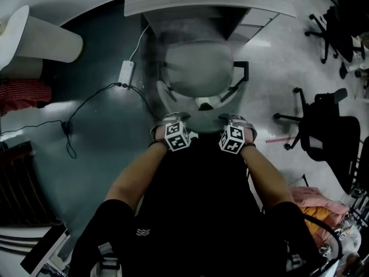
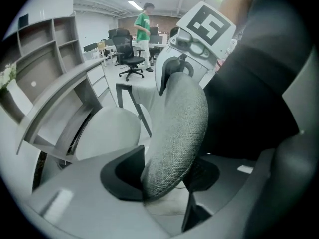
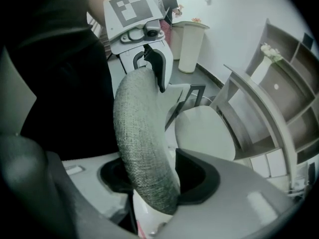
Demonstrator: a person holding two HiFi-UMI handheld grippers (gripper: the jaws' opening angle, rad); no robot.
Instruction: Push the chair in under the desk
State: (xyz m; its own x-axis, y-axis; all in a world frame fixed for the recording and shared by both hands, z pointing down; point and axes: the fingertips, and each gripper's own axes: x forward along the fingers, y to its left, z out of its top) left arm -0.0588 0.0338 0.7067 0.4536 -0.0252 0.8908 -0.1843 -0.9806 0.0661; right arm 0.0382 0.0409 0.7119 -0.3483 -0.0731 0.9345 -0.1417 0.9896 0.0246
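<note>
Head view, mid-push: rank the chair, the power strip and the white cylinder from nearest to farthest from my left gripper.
1. chair: straight ahead, its backrest clamped in the left gripper.
2. power strip: ahead and to the left, beside the chair.
3. white cylinder: far off to the left, well beyond the strip.

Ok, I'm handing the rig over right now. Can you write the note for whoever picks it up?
Left gripper: shut on the top edge of the chair's grey fabric backrest.
Right gripper: shut on the same backrest, beside the left one.
Chair: the seat faces the desk. Its front is about at the desk's edge and most of it is out in the open.
Done: both grips taken, chair lined up with the knee space.
Left: push straight forward until the seat is under the desk. Mind the power strip on the floor left of the chair.
</note>
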